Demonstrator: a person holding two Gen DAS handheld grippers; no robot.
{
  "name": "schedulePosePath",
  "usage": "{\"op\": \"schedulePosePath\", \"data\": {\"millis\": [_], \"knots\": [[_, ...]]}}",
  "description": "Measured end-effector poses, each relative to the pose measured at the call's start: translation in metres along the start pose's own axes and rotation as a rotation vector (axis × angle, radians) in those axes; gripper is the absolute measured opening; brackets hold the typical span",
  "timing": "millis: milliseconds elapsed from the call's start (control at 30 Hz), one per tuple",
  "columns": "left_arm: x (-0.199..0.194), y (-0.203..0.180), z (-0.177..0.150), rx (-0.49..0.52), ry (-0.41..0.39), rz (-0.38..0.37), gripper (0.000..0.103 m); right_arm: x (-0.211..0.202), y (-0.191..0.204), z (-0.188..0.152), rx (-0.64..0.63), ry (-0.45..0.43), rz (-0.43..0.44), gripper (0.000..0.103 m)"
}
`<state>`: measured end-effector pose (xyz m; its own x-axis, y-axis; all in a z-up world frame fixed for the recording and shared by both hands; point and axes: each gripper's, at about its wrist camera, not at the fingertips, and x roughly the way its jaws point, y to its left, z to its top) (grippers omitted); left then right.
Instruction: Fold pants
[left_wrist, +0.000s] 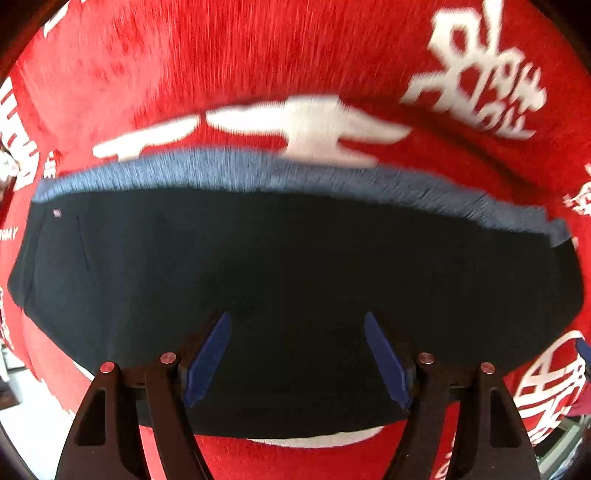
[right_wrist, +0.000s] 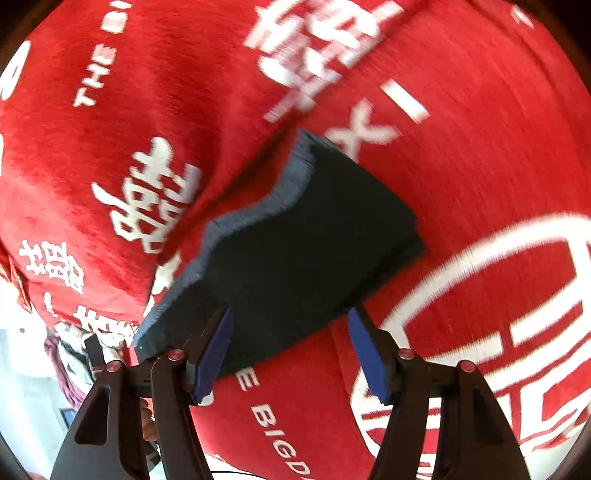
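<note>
Dark navy pants lie folded into a flat stack on a red blanket with white lettering. A lighter blue ribbed waistband runs along the stack's far edge. My left gripper is open and empty, hovering over the stack's near edge. In the right wrist view the pants lie slanted, with the waistband on the left. My right gripper is open and empty above the stack's near corner, holding nothing.
The red blanket covers nearly the whole surface, with creases behind the pants. Its edge drops off at lower left, where pale floor and some purple and white clutter show.
</note>
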<state>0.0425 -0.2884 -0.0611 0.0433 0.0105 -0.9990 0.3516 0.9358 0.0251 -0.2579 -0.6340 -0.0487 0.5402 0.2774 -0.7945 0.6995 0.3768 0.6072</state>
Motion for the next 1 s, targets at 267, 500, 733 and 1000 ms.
{"op": "schedulePosePath", "data": {"millis": [267,500,733,1000], "knots": [[0.009,-0.013,-0.004,0.040,-0.014,0.026,0.077,0.010,-0.042,0.004,0.153,-0.083,0.060,0.063],[0.004,-0.020,-0.002,0.036,-0.020,0.030,0.080,0.021,-0.040,0.018,0.160,-0.088,0.074,0.007],[0.002,-0.024,-0.003,0.004,-0.024,0.025,0.086,0.015,-0.067,-0.009,0.176,-0.034,0.093,0.030],[0.010,-0.059,0.011,0.043,-0.038,0.024,0.086,0.051,-0.074,0.006,0.321,-0.081,0.247,0.043]]}}
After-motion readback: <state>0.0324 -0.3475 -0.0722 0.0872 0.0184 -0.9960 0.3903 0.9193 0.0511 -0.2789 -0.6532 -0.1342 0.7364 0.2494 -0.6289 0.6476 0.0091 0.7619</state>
